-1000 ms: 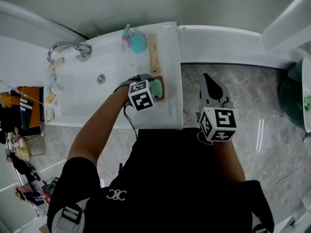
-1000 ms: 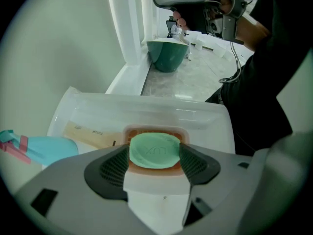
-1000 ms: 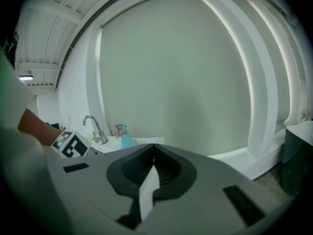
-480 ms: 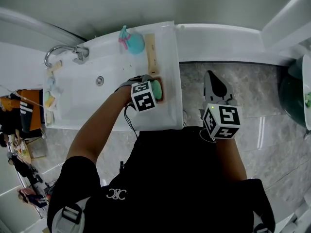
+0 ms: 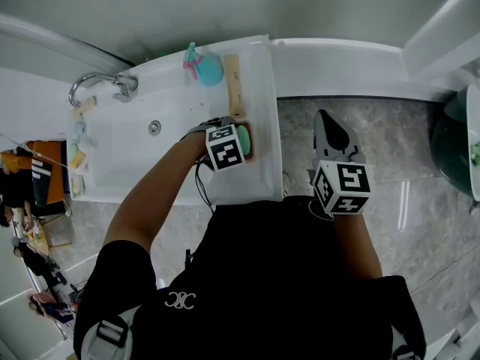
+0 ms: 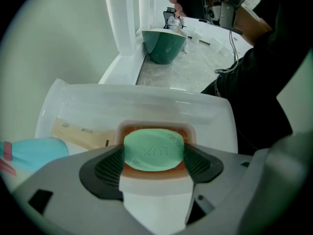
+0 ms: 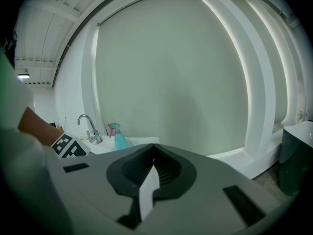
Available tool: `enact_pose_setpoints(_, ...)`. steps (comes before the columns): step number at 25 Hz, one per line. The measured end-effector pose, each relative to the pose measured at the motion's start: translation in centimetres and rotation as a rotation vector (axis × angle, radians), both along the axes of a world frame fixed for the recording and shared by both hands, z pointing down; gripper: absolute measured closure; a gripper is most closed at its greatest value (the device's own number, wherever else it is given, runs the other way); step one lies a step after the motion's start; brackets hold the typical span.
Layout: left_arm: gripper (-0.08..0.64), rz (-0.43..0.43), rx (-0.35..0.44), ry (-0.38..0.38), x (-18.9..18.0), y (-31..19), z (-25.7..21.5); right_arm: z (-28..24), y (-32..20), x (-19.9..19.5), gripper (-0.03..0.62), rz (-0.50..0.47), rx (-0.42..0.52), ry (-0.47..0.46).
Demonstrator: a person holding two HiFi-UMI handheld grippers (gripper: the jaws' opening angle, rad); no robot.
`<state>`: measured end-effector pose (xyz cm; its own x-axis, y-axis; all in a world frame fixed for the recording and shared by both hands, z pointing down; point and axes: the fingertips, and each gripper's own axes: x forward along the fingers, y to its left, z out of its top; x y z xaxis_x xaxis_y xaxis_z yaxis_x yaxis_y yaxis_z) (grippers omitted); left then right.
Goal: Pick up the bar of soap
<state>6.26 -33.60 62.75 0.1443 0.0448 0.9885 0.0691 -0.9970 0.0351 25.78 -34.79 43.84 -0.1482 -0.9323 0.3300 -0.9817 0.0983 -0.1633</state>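
Note:
A pale green bar of soap point(image 6: 153, 150) lies in an orange soap dish point(image 6: 157, 129) on the right rim of the white washbasin point(image 5: 264, 103). My left gripper point(image 6: 154, 154) points straight down over it. Its jaws have just been opening and now stand wide, one dark pad on each side of the soap, which still rests in the dish. In the head view the gripper's marker cube point(image 5: 226, 147) covers most of the soap point(image 5: 244, 136). My right gripper point(image 5: 325, 120) hangs over the grey floor to the right of the basin, shut and empty, jaws meeting point(image 7: 153, 153).
A teal spray bottle point(image 5: 207, 66) and a tan packet point(image 5: 235, 88) lie at the basin's back right. The tap point(image 5: 97, 81) stands at the back left, with small items point(image 5: 78, 137) along the left rim. A dark green bowl point(image 6: 164, 45) sits on the floor further right.
Both grippers stay about where they were; the head view only shifts slightly. The soap has not moved from its dish.

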Motion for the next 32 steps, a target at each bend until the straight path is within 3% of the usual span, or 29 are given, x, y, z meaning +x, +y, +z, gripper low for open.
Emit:
enact_pose_setpoints(8, 0.193, -0.009, -0.007, -0.069, 0.2, 0.1, 0.2, 0.4, 0.4, 0.3, 0.586, 0.012, -0.007, -0.001)
enact_pose_setpoints(12, 0.193, -0.008, -0.019, -0.062, 0.3, 0.1, 0.2, 0.4, 0.5, 0.1, 0.586, 0.009, -0.006, -0.003)
enact_pose_setpoints(16, 0.184, -0.014, -0.015, -0.012, 0.4, -0.1, 0.1, -0.1, 0.8, -0.2, 0.586, 0.01, 0.009, 0.0)
enact_pose_setpoints(20, 0.184, -0.077, -0.021, 0.03, 0.2, -0.2, -0.1, -1.0, 1.1, -0.4, 0.586, 0.004, 0.028, 0.008)
enact_pose_setpoints(25, 0.184, -0.113, 0.019, 0.06, -1.0, -0.6, -0.7, -1.0, 1.7, -0.7, 0.586, -0.005, 0.022, 0.018)
enact_pose_setpoints(32, 0.184, -0.227, 0.096, 0.249, -1.5, -1.1, -2.7, -1.0, 1.6, -2.0, 0.586, -0.044, 0.026, 0.031)
